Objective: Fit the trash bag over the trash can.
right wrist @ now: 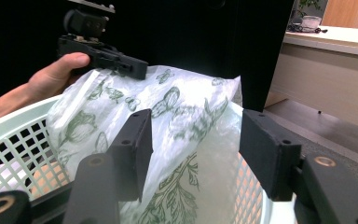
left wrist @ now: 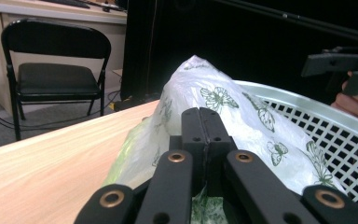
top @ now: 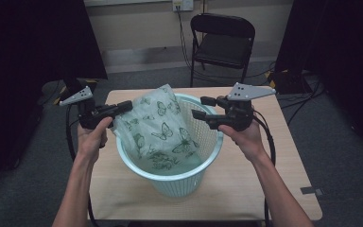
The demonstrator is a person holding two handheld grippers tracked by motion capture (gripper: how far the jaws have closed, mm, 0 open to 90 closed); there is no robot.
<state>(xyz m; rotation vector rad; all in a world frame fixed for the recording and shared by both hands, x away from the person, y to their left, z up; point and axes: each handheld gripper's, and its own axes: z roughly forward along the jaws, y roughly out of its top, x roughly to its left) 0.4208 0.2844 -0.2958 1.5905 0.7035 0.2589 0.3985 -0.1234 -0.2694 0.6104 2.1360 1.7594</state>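
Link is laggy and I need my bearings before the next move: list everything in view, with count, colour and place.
basket: 1, pale green, lattice wall, centre of table
bag: 1, clear white plastic with green butterflies, in the basket, bulging over its far-left rim
table: 1, light wood, under the basket
chair: 1, black, folding, on the floor beyond the table
cables: several, black, on the grey floor at right
left gripper: 1, black, shut on the bag at the basket's left rim
right gripper: 1, black, jaws apart over the basket's right rim
hands: 2, one on each gripper
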